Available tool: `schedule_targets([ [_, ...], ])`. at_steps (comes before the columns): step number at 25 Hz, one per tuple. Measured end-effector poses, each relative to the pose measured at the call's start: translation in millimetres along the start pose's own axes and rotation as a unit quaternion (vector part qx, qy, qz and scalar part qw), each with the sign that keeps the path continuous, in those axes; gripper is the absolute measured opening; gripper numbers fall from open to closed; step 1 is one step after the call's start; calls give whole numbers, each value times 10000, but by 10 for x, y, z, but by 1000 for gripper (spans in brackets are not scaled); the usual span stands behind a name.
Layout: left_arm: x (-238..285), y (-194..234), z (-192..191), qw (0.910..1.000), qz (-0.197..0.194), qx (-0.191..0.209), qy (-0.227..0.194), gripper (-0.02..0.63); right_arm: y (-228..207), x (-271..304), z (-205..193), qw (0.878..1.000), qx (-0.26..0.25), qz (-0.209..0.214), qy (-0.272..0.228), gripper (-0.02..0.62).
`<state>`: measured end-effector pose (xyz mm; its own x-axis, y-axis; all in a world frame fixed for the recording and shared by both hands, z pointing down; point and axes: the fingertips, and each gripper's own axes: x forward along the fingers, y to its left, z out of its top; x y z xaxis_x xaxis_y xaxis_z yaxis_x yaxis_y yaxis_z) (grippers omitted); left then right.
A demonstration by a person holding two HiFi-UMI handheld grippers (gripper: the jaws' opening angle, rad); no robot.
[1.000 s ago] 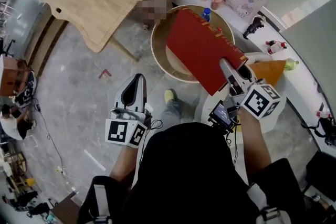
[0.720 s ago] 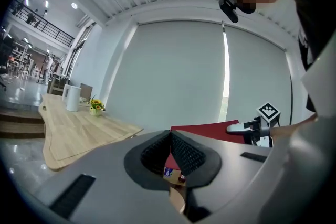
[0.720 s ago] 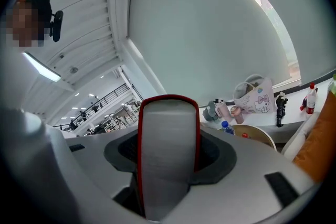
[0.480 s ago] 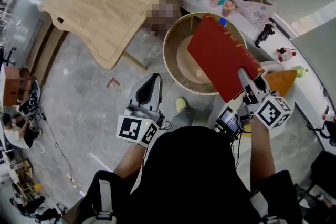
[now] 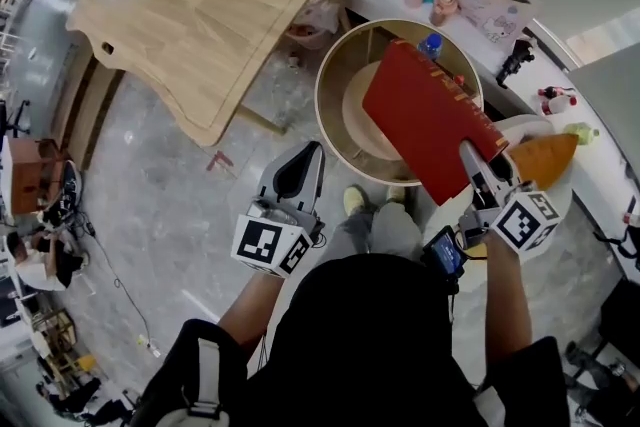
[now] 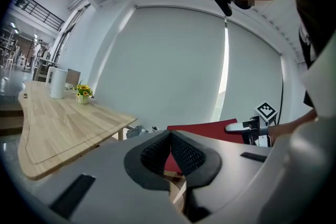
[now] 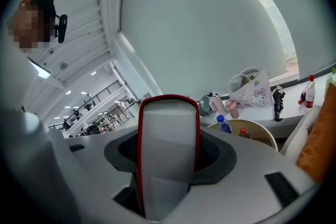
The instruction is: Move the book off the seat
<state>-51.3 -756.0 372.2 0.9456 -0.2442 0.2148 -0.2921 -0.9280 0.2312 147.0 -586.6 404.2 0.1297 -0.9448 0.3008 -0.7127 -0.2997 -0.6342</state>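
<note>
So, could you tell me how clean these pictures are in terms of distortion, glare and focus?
Head view: evenly lit and sharp, with wide-angle stretching at the edges. Left gripper view: heavy fisheye, dark rounded corners, no harsh glare. Right gripper view: fisheye too, a bright window strip at upper right, and the red book looks soft, being so close between the jaws.

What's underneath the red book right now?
The round chair with its pale seat cushion, visible left of the red book. The book, held in the right gripper, covers the seat's right half.

Grey stone floor (image 5: 170, 205) — pale wooden table (image 5: 200, 5), white counter (image 5: 598, 170)
</note>
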Motion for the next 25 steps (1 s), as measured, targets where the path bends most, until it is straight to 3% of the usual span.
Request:
schedule_targets([
  [13,491,57,-610,9966,231,-234,752,14,-1063,687,-891,9882,777,-13,1320,241],
  [20,730,100,-1052,9932,271,-344,1074,14,-1664,1081,-1392,9727,1695,465,1516,241],
  [25,915,114,-1342,9910,212,-351,1272,14,-2027,1298,-1684,9666,1794,351,1794,241],
])
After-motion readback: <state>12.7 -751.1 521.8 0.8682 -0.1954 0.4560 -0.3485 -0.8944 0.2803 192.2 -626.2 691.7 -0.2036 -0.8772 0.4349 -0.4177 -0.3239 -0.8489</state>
